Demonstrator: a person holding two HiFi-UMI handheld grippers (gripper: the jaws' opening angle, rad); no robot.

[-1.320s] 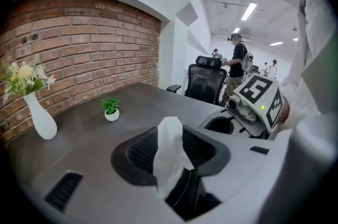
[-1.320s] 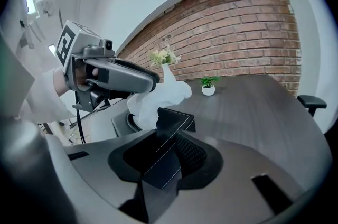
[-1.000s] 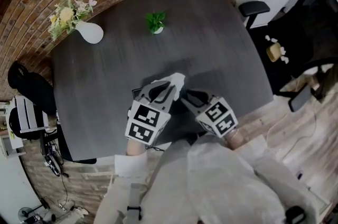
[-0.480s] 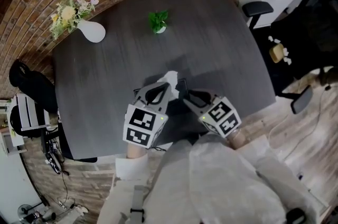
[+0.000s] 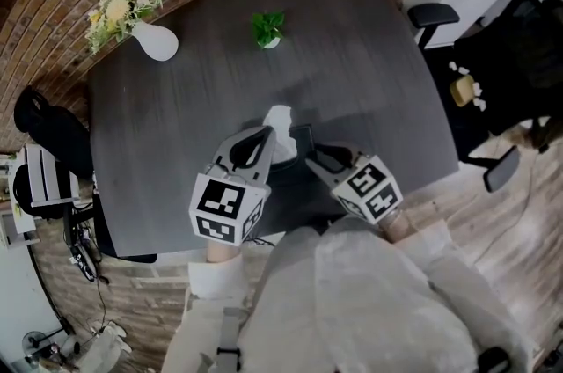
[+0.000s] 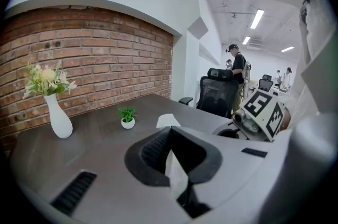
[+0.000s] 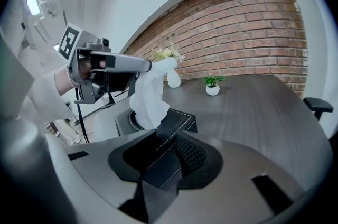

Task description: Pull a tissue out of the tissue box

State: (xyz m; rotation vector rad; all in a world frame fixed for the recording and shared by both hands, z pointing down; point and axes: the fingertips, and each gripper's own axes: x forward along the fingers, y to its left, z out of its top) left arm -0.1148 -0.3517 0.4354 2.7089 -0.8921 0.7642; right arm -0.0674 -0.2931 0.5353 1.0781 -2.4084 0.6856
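A black tissue box (image 7: pixel 177 121) sits near the front edge of the dark table (image 5: pixel 176 125). A white tissue (image 7: pixel 150 93) stands drawn up out of its top slot. My left gripper (image 7: pixel 150 64) is shut on the tissue's upper end, above the box. In the left gripper view the tissue (image 6: pixel 177 175) is pinched between the closed jaws of the left gripper (image 6: pixel 170 130), with its tip poking out beyond them. My right gripper (image 7: pixel 161 136) is closed on the near corner of the box. In the head view the tissue (image 5: pixel 280 120) shows just past the left gripper (image 5: pixel 266 134), beside the right gripper (image 5: pixel 314 157).
A white vase of flowers (image 5: pixel 157 41) and a small potted plant (image 5: pixel 268 28) stand at the table's far side by the brick wall. Black office chairs (image 5: pixel 431 15) are off the table's right edge. People (image 6: pixel 237 62) stand far off in the room.
The left gripper's jaws have shut on the tissue, and it has risen, pulling the tissue up out of the box. The right gripper has stayed on the box.
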